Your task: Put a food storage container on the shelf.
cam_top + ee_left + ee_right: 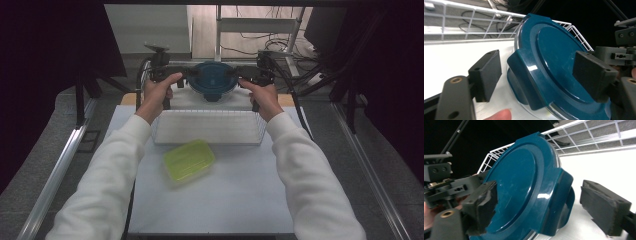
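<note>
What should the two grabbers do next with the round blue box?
Probably pull both straight back, away from the round container with the blue lid. It looks set down in the far wire basket, and the left gripper and right gripper both stand open, each straddling a side latch with gaps at the pads, so nothing grips it.
</note>
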`<state>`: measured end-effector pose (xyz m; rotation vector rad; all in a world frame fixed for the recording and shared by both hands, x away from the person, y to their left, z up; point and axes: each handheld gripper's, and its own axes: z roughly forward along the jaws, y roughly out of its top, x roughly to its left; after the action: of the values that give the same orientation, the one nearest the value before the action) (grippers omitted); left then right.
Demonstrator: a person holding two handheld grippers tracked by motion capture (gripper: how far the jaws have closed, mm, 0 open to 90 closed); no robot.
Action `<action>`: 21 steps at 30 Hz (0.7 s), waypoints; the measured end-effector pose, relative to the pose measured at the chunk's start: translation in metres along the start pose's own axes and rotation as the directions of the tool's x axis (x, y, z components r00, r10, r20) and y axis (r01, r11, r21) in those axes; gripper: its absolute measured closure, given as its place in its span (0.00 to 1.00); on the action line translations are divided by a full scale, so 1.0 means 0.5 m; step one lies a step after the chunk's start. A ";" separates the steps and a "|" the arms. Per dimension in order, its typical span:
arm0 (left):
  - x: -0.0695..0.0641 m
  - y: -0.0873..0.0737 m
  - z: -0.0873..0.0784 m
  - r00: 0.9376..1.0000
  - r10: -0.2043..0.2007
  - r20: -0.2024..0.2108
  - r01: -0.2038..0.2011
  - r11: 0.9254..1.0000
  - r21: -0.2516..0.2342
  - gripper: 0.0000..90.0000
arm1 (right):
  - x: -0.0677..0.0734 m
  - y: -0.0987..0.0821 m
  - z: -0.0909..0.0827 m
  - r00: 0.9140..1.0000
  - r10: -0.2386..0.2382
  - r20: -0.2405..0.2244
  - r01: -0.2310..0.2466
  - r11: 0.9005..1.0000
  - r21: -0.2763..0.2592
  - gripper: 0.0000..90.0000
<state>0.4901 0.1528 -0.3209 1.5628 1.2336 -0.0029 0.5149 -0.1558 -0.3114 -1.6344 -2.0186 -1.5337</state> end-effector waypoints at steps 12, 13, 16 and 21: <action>-0.043 -0.022 -0.060 0.994 0.109 -0.022 -0.110 0.991 -0.071 0.21 | 0.047 -0.022 -0.060 0.956 -0.268 0.118 0.277 0.959 -0.061 0.13; -0.042 -0.027 -0.067 0.994 0.110 -0.018 -0.111 0.991 -0.076 0.21 | 0.051 -0.025 -0.067 0.947 -0.294 0.129 0.304 0.951 -0.063 0.13; -0.038 -0.047 -0.084 0.995 0.098 0.007 -0.097 0.991 -0.093 0.21 | 0.055 -0.034 -0.089 0.935 -0.331 0.128 0.343 0.936 -0.084 0.16; -0.042 -0.086 -0.114 0.987 0.158 -0.025 -0.160 0.984 -0.084 0.21 | 0.046 -0.055 -0.122 0.927 -0.354 0.123 0.364 0.928 -0.074 0.19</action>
<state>0.4189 0.1737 -0.3164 1.5851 1.1058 0.1661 0.4557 -0.1833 -0.2845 -1.4649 -2.4510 -1.7110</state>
